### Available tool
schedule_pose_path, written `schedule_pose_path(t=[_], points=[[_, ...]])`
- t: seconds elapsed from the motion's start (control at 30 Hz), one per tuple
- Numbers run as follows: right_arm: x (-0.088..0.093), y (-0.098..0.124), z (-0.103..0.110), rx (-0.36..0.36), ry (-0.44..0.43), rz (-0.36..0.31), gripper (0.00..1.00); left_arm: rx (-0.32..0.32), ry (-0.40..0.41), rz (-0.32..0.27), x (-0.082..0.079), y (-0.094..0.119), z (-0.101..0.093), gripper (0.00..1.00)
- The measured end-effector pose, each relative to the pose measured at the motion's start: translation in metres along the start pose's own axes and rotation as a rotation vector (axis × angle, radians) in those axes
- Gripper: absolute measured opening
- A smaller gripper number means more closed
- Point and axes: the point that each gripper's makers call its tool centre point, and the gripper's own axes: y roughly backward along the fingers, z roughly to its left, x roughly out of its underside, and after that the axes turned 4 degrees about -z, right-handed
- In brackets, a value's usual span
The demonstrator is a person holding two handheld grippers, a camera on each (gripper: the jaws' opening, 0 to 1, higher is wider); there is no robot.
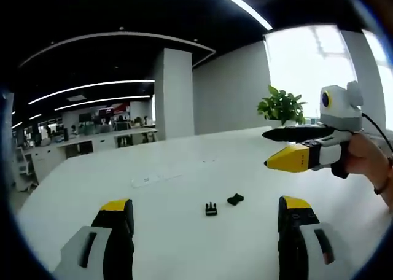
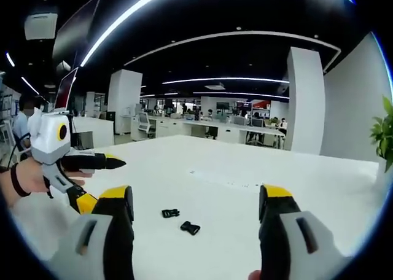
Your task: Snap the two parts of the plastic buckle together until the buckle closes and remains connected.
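Two small black buckle parts lie apart on the white table (image 1: 184, 231). In the left gripper view the pronged part (image 1: 211, 209) sits left of the other part (image 1: 235, 199), both ahead of my open left gripper (image 1: 206, 213). My right gripper (image 1: 276, 150) comes in from the right there, held above the table with its jaws apart. In the right gripper view the two parts (image 2: 170, 213) (image 2: 190, 228) lie between the jaws of my open right gripper (image 2: 195, 203). My left gripper (image 2: 101, 185) shows at the left, open and empty.
A potted plant (image 1: 281, 105) stands at the table's far edge by a bright window. A flush strip (image 1: 156, 177) is set in the tabletop. Office desks and a white pillar (image 1: 174, 93) lie beyond. A person's hand (image 1: 368, 160) holds the right gripper.
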Motion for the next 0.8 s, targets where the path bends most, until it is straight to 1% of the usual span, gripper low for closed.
schedule_pose_path(t=[0.13,0.27,0.37,0.43,0.57,0.67,0.8], points=[[-0.002,-0.003,-0.004,0.003,-0.003,-0.011,0.85,-0.003,0.015,0.000,-0.001,-0.007,0.003,1.00],[0.004,-0.005,-0.008,0.010,0.001,0.008,0.85,-0.010,0.009,-0.008,-0.002,-0.010,0.006,1.00],[0.008,-0.002,-0.007,0.013,-0.002,0.007,0.84,-0.006,0.008,-0.005,0.000,-0.009,0.003,1.00],[0.005,-0.002,-0.008,0.017,-0.010,-0.001,0.83,-0.003,0.001,-0.002,0.002,-0.009,0.002,1.00],[0.003,-0.003,-0.005,0.010,-0.011,-0.012,0.83,0.007,0.015,-0.006,0.003,-0.010,-0.002,1.00],[0.004,-0.005,-0.008,0.012,-0.012,-0.013,0.83,0.003,-0.002,-0.003,0.003,-0.010,-0.002,1.00],[0.011,-0.006,-0.008,0.007,-0.016,-0.013,0.80,0.004,0.009,-0.011,0.003,-0.007,0.000,1.00]])
